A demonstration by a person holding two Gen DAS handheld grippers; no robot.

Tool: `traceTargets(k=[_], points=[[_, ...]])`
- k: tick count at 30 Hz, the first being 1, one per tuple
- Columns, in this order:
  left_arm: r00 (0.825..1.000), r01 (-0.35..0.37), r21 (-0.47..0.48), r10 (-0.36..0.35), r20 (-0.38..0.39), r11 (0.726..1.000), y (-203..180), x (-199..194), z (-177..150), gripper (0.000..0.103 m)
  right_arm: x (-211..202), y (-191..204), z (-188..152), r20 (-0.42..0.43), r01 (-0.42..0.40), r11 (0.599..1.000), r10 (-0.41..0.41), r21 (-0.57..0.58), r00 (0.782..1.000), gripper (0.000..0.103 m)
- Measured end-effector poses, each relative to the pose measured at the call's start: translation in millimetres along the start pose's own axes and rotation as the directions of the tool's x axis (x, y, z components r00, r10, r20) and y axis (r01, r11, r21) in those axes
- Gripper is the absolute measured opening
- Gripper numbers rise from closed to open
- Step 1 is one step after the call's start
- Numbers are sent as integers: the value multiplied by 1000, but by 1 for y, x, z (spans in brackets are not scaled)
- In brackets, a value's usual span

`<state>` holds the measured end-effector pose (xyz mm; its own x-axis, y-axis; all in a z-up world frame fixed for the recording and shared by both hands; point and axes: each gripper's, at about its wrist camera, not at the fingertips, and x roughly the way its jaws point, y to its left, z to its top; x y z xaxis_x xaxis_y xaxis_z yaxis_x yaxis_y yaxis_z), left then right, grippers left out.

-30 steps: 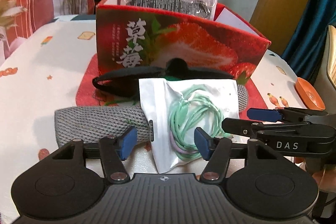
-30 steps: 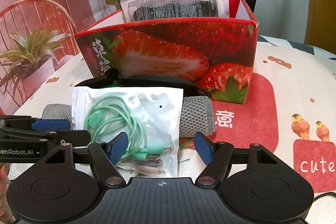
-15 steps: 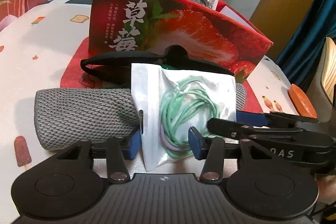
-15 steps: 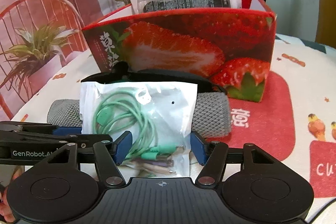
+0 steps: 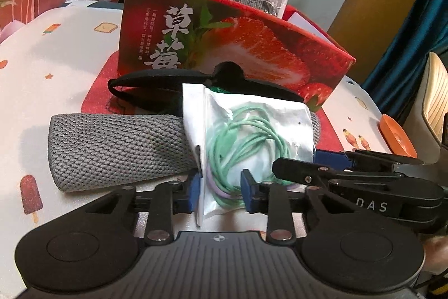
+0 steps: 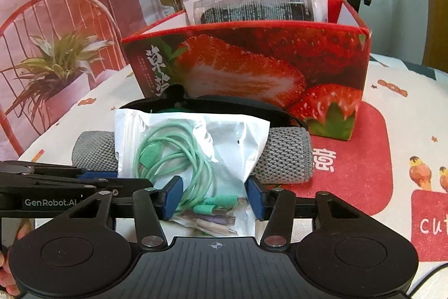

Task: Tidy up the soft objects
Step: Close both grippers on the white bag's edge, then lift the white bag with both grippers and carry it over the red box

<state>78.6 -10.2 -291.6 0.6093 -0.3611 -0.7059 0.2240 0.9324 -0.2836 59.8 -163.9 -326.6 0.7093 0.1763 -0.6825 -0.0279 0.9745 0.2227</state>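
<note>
1. Closing on the clear cable pouch [image 5: 249, 131], your left gripper [image 5: 221, 187] has its blue pads much nearer together than a second ago; the pouch's near left edge sits between them, the left pad at the edge, though firm pressing cannot be told.
2. Your right gripper [image 6: 214, 196] is closing too, narrower than before, straddling the pouch's near right corner [image 6: 196, 159], the pads just beside the plastic.
3. The pouch with the green cable lies across the grey knitted roll [image 5: 117, 147], where it lay earlier.
4. Behind the roll rests the black strap [image 5: 156, 86].
5. Farthest stands the strawberry box [image 6: 252, 63], a plastic packet [image 6: 260, 2] upright inside.
</note>
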Motion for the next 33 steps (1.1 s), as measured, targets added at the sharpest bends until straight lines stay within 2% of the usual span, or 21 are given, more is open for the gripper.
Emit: traceTargets(k=[6, 33], points=[[1000, -8, 5, 8, 20, 1000, -2, -7, 2, 31, -10, -2, 3, 29, -20, 1000, 19, 14, 999, 38], [995, -11, 53, 5, 104, 999, -11, -35, 15, 31, -38, 7, 14, 119, -32, 999, 34, -21, 992, 36]])
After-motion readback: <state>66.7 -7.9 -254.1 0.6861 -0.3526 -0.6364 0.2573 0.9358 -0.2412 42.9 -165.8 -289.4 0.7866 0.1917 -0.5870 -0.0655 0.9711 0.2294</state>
